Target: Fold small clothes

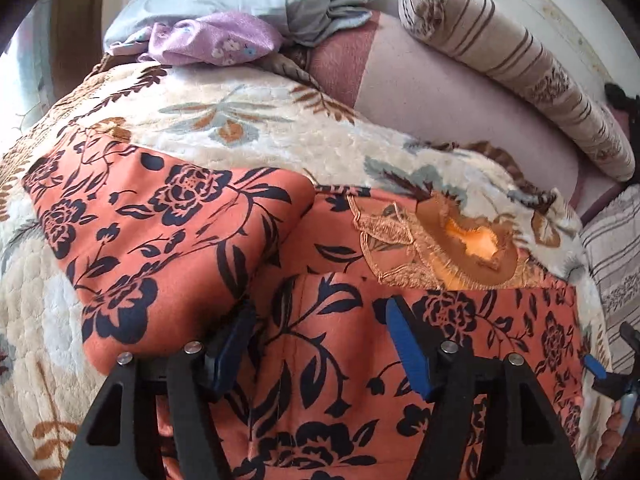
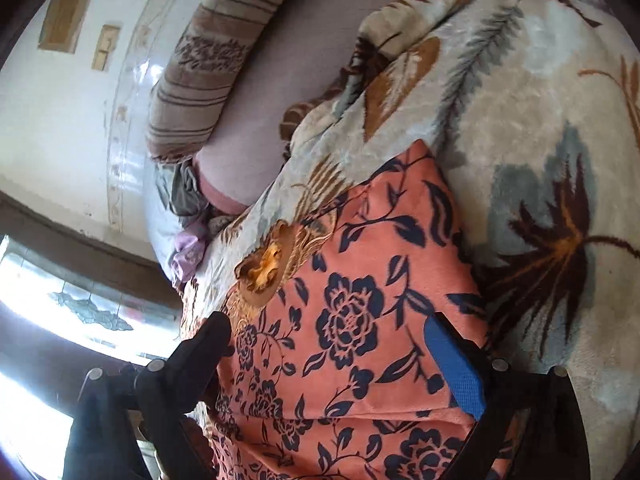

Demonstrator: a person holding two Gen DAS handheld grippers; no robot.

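Floral plush blanket [image 1: 248,128] over bed

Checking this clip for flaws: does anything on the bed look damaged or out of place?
Yes. The orange flowered garment has a ragged hole in its embroidered neckline patch, with frayed edges and paler orange showing through. It looks torn or worn. Otherwise, crumpled clothes lie heaped by the pillow.

Orange floral garment [image 1: 320,360], bottom edge cut off
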